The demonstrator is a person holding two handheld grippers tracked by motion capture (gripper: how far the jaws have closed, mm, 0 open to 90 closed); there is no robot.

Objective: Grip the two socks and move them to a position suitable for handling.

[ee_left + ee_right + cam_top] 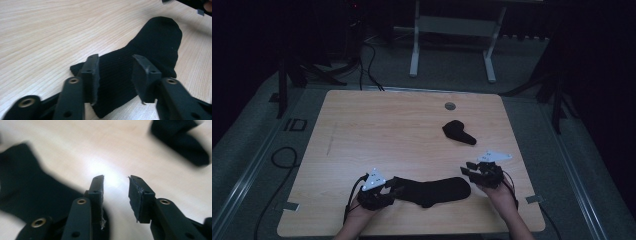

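1. Dim room, wooden table (362, 130); a flat sock (437, 191) lies near its front edge, a bunched sock (458, 132) farther back.
2. Left gripper (382, 192) gapes over the flat sock's cuff, gripping nothing.
3. Right gripper (479, 170) open, empty, beside the toe.
4. Nothing paired or folded yet.

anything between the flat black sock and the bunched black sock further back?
Nothing. In the high view, bare light wood tabletop separates the flat black sock near the front edge from the bunched black sock further back.
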